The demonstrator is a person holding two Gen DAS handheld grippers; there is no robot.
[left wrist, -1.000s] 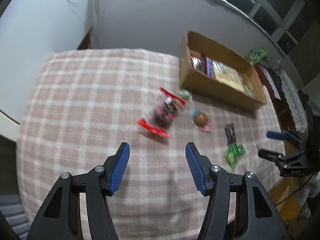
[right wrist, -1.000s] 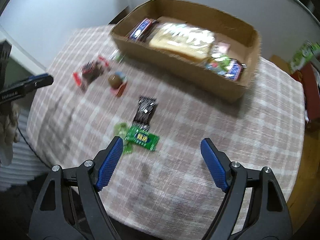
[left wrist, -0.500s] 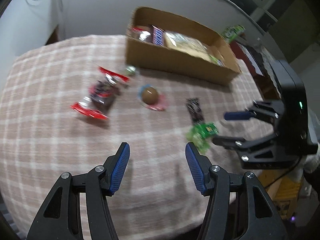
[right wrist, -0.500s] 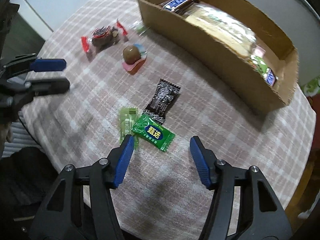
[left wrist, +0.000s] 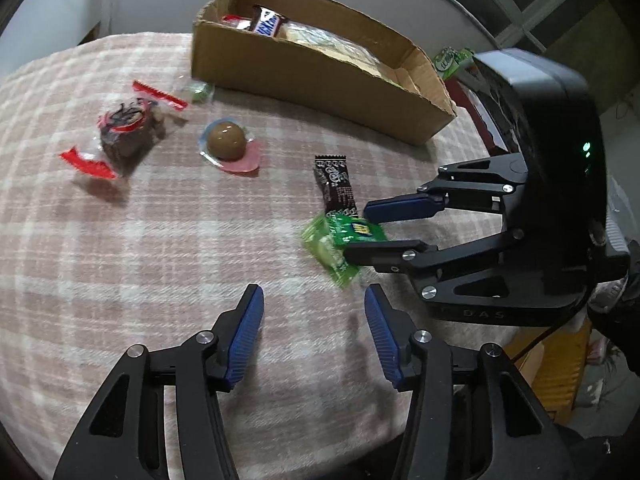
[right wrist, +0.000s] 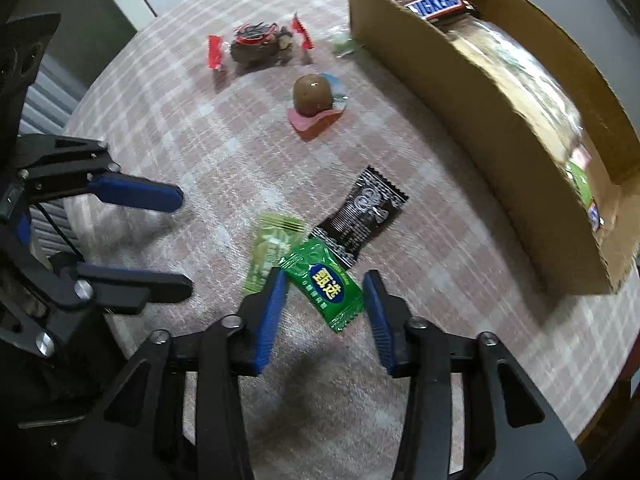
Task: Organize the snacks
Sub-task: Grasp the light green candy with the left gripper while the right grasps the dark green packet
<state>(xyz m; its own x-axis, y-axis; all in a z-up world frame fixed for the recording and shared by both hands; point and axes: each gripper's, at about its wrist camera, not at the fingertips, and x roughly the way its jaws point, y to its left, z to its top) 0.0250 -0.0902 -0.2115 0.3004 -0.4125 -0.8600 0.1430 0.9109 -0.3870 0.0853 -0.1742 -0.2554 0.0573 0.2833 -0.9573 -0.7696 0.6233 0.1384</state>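
We find the right tongs (right wrist: pixel 324 304) released, jaws set either side of the bright green sachet (right wrist: pixel 322 290), which lies on the table (right wrist: pixel 460 320) with its long axis diagonal to the jaw gap. The sachet overlaps a pale green packet (right wrist: pixel 270 250) on its left and touches the black sachet (right wrist: pixel 362 214) beyond it. The left tongs (left wrist: pixel 314 336) are also released, grasping nothing, and stand farther from the sachet. We judge the right tongs the nearer, and that closing may catch the pale packet too. The cardboard box (right wrist: pixel 480 112) lies ahead and right, with open cloth between. The round chocolate (right wrist: pixel 312 94) and the red-ended sweet (right wrist: pixel 258 44) sit well apart, far left.
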